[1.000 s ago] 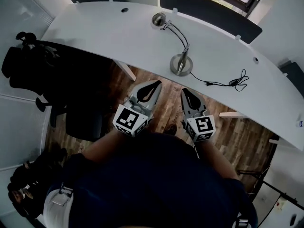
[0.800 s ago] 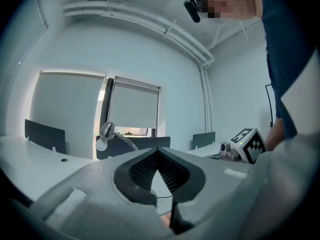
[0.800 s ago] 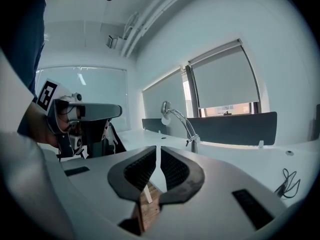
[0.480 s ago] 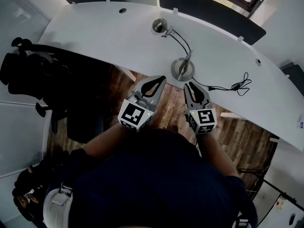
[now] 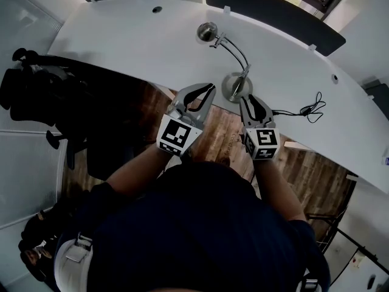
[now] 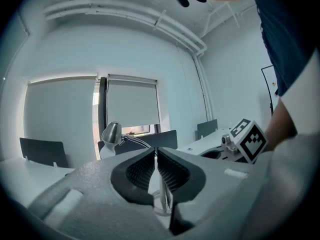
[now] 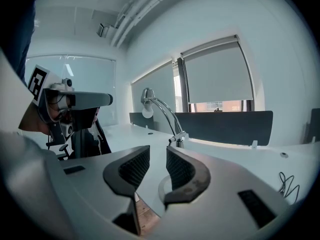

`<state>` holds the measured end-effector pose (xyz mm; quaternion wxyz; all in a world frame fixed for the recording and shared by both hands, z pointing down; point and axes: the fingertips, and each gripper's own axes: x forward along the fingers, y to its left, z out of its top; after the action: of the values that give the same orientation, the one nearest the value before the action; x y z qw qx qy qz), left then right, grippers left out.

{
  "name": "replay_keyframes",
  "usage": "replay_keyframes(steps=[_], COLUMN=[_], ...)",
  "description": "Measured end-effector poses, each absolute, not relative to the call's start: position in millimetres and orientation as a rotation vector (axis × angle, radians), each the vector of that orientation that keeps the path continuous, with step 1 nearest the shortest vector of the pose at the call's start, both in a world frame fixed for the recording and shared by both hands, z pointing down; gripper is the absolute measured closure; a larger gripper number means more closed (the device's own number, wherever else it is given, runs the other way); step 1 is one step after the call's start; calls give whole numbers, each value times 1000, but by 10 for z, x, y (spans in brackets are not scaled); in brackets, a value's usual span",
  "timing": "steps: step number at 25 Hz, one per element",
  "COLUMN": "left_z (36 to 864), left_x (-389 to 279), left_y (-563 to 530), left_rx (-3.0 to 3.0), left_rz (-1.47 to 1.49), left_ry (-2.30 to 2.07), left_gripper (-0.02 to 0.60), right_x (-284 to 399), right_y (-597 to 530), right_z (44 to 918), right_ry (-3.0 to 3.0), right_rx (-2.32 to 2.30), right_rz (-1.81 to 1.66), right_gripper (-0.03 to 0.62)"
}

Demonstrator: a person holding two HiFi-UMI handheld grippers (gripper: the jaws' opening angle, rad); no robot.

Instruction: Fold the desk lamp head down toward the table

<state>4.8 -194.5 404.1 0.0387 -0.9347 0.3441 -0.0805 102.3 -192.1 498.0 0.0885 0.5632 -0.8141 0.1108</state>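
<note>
Two empty: left tongs (image 5: 209,89) pinched shut, right tongs (image 5: 246,100) opening, nothing between. Found desk lamp (image 5: 237,81) upright at upper centre, base (image 5: 231,87) by counter (image 5: 121,41) edge, just beyond tips. Judged best: steadied base, pressed lamp head (image 5: 206,31) down slowly.

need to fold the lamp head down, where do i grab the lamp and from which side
Probably the thin curved arm behind the lamp head, coming from the near edge of the table. It arches above the round base, slim enough for the jaws and far from the lower joint, so pressing down there should fold it. The right tool, jaws opening and empty, faces it.
</note>
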Motion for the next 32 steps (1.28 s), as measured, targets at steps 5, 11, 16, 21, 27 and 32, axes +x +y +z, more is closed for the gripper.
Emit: replay_keyframes(steps=[5,11,16,21,27,32], left_z=[4019,3916,3892,3846,3905,3971], left_x=[38,82,124,187,265,281], left_y=[-2111,-2365,-2562,-2753,-2917,-3019], left_rx=[-2787,-2722,-2637,-2539,-2406,-2359], left_rz=[-318,-317,-376,-442,-549,-592], left_ry=[1046,1065,1077,1070,1019,1015], left_gripper=[563,532,518,514,510,511], right_x=[1050,1084,1155,1204,1229,1229], right_y=[-2042,-2198,-2318,-2434,-2562,-2659], right_z=[5040,5143,5217,5316,5406,5524], right_ry=[-2403,-2378,-2353,-2323,-2296,-2281], right_rx=[1674,1656,1660,1653,1657,1643], right_rz=[329,316,314,292,291,296], right_gripper=[484,470,463,456,445,445])
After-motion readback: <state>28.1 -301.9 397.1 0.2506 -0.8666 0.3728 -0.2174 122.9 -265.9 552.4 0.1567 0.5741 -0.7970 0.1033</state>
